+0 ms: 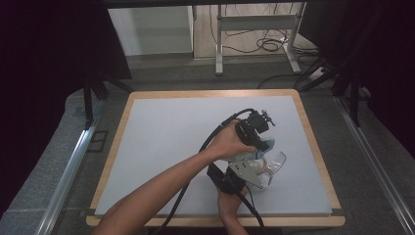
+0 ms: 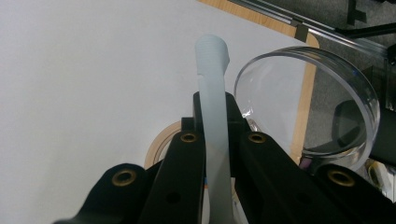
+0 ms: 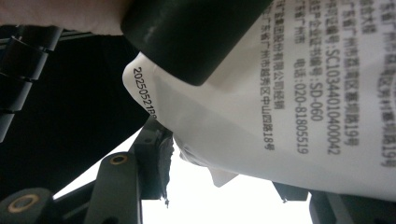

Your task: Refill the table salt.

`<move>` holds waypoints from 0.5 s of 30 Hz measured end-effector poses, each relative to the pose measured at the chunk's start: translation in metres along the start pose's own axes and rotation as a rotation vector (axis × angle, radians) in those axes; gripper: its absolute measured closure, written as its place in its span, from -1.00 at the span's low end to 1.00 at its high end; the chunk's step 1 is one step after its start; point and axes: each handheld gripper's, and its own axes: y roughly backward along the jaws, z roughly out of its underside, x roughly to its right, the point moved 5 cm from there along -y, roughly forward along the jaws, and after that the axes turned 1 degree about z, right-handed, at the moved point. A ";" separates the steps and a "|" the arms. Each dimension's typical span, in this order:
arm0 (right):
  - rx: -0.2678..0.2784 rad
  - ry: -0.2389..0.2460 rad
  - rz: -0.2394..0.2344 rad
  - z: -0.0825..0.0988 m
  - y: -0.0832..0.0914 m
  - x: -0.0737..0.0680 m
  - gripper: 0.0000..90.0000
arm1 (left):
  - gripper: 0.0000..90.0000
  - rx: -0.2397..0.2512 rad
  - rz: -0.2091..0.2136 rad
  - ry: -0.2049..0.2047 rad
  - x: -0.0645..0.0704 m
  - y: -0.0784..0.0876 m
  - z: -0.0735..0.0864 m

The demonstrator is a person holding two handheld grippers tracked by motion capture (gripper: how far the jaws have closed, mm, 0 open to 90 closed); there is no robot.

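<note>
My left gripper (image 2: 215, 100) is shut on a thin pale blue strip (image 2: 212, 60) with a ribbed top end, seen edge-on and sticking out past the jaws. In the high view that gripper (image 1: 259, 141) sits at the table's right middle with the blue piece (image 1: 267, 144) under it. A clear glass bowl (image 2: 327, 93) stands tilted just to the right of it (image 1: 278, 164). My right gripper (image 3: 219, 172) is closed on a white printed packet (image 3: 280, 93), whose crumpled lower edge lies between the jaws. From the front edge that gripper (image 1: 257, 166) reaches toward the bowl.
A white mat (image 1: 171, 127) covers the wooden board (image 1: 115, 152). A tan ring (image 2: 159, 144) lies on the mat below the left jaws. A black round body (image 3: 191, 32) crosses the top of the right gripper view. Metal rails (image 1: 68, 166) flank the board.
</note>
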 end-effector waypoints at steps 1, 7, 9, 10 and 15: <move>0.000 0.000 0.000 0.000 0.000 0.000 0.05 | 1.00 -0.001 0.000 0.000 0.000 0.000 0.000; 0.000 0.001 -0.002 -0.001 0.000 0.000 0.05 | 1.00 -0.001 -0.001 -0.001 0.000 0.001 0.000; -0.001 0.004 -0.002 -0.001 -0.001 -0.001 0.05 | 1.00 0.001 0.000 0.000 -0.001 0.001 0.000; -0.001 0.004 -0.002 -0.001 -0.001 -0.001 0.05 | 1.00 0.000 0.000 0.000 -0.001 0.002 0.000; -0.001 -0.016 -0.003 -0.002 -0.001 -0.002 0.05 | 1.00 -0.005 -0.006 -0.002 -0.001 0.001 0.001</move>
